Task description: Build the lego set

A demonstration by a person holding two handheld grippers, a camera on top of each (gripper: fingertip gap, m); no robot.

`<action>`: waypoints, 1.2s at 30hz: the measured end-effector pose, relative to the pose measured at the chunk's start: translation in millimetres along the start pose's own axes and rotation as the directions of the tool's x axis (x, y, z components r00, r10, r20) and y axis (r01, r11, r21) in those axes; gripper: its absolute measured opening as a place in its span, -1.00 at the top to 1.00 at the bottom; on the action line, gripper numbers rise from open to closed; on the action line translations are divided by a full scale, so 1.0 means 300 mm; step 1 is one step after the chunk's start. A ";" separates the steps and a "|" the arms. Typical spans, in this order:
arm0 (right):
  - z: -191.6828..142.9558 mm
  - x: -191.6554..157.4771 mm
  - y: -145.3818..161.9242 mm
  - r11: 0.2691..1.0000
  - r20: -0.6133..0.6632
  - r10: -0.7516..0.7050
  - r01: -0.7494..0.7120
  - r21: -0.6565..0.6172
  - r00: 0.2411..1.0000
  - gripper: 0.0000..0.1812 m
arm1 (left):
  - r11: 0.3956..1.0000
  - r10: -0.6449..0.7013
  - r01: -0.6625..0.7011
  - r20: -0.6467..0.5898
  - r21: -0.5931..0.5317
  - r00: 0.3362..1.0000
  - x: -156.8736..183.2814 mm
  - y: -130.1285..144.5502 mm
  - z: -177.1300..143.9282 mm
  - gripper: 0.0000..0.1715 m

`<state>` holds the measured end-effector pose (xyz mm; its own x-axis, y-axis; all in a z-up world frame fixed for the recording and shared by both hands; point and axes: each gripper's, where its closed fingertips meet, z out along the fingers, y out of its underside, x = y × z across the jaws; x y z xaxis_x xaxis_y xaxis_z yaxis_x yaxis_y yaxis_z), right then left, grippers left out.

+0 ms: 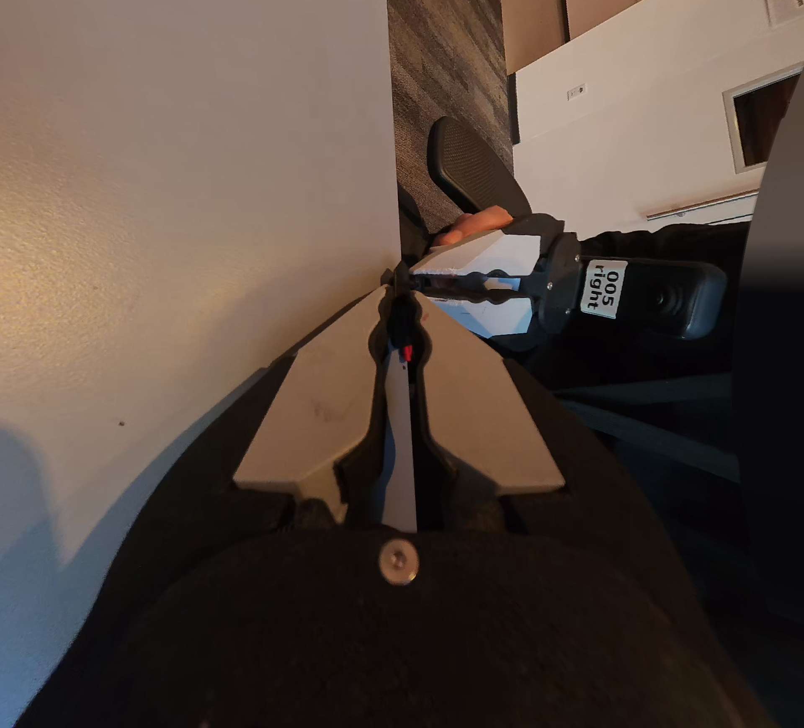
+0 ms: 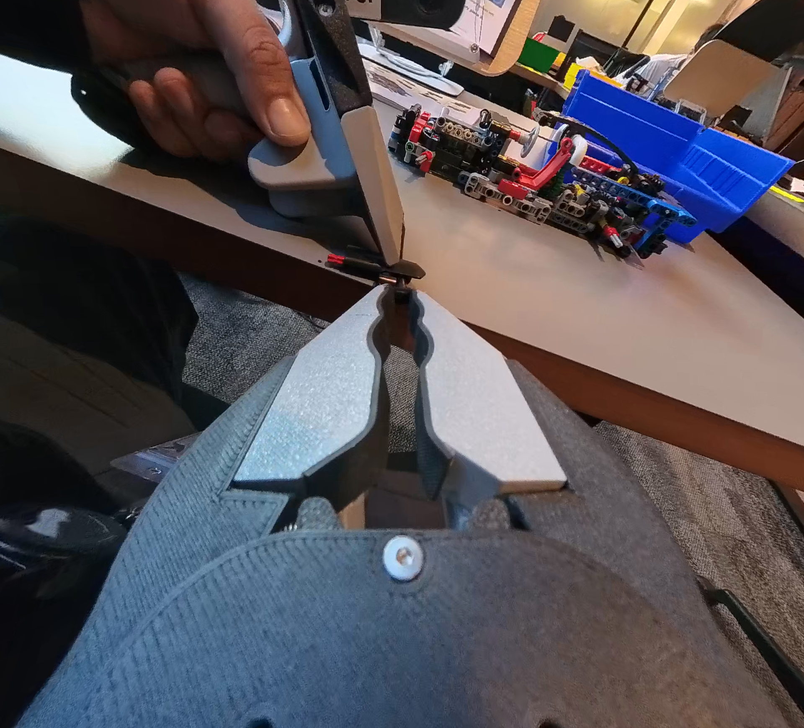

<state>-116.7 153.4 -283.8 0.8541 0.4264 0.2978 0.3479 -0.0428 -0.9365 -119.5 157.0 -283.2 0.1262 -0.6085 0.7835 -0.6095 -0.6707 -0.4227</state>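
Note:
My left gripper [image 1: 398,303] is shut on a slim black lego piece [image 1: 401,328] with a red pin end [image 1: 407,352]. In the right wrist view it comes down from above [image 2: 391,257] and holds that piece [image 2: 393,270] level, just off the table's near edge, red end [image 2: 334,258] pointing left. My right gripper [image 2: 396,294] is shut on a small black part that meets the underside of the piece. In the left wrist view it [image 1: 413,283] reaches in from the right. A large, partly built lego vehicle [image 2: 522,172] lies on the table.
The white table [image 2: 544,315] has a brown front edge. A blue bin [image 2: 678,146] stands behind the vehicle on the right. A person's hand [image 2: 195,54] grips the left tool. A black chair [image 1: 474,168] and grey carpet [image 1: 443,54] lie below the table edge. My two grippers' fingertips are within a few centimetres of each other.

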 end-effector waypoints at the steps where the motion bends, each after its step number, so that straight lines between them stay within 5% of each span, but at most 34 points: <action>1: 0.001 0.000 0.000 1.000 0.000 -0.005 0.005 -0.001 1.000 0.97 | 1.000 -0.002 0.002 0.000 0.001 1.000 -0.001 -0.001 0.000 0.98; 5: 0.002 -0.001 0.013 1.000 0.011 0.012 -0.012 -0.013 1.000 0.96 | 1.000 -0.002 0.002 -0.004 -0.001 1.000 0.001 0.000 0.001 0.97; 14: -0.002 -0.007 0.017 0.941 0.133 0.338 -0.336 -0.033 0.932 0.96 | 1.000 0.020 -0.020 0.003 -0.008 1.000 0.003 0.004 0.005 0.98; 26: 0.009 0.006 -0.004 0.947 0.125 0.321 -0.315 -0.065 0.939 0.97 | 0.997 0.072 -0.074 0.058 0.021 0.996 -0.004 -0.001 0.000 0.95; 32: 0.011 0.007 -0.006 0.995 0.068 0.089 -0.086 -0.057 0.994 0.96 | 0.998 0.062 -0.063 0.055 0.025 0.997 -0.005 -0.004 0.000 0.94; 36: 0.005 0.003 -0.003 0.997 0.068 0.065 -0.061 -0.053 0.996 0.96 | 0.999 0.051 -0.052 0.037 0.017 0.998 -0.002 -0.001 0.002 0.94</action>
<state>-116.8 155.1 -283.1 0.8468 0.4828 0.2234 0.3149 -0.1165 -0.9420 -119.0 157.4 -283.6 0.1241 -0.6574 0.7433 -0.6021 -0.6453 -0.4702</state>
